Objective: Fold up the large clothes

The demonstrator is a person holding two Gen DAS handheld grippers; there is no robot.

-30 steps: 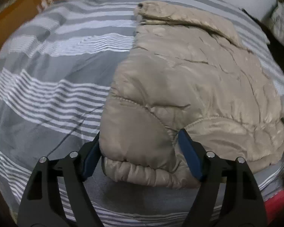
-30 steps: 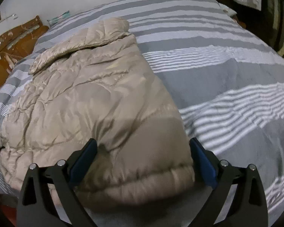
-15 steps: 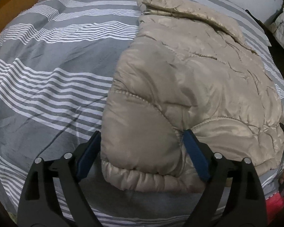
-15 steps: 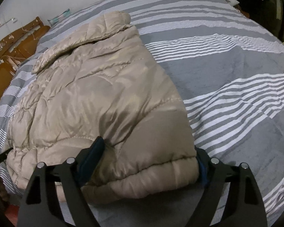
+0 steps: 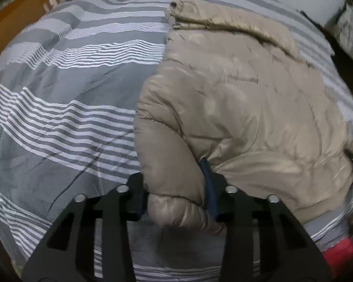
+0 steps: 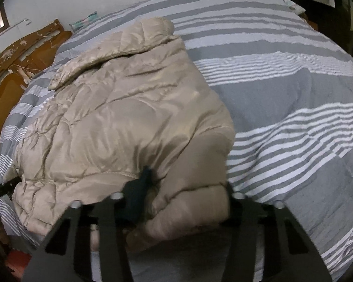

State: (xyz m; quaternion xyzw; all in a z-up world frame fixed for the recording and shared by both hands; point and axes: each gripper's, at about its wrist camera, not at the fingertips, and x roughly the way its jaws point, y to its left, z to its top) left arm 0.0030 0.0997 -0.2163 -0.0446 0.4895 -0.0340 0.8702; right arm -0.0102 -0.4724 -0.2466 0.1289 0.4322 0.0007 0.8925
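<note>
Grey-and-white striped bedspread (image 5: pixel 58 108) covers the bed | beige puffer jacket (image 5: pixel 235 108) lies flat near its front edge, collar toward the far side | left gripper (image 5: pixel 176 188) pinches one hem corner | right gripper (image 6: pixel 186 192) pinches the other hem corner

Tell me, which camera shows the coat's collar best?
The right wrist view: the collar lies there in full length, lapping over the beige puffer coat. The left wrist view shows the collar too, but blurrier and more foreshortened near the top edge.
</note>
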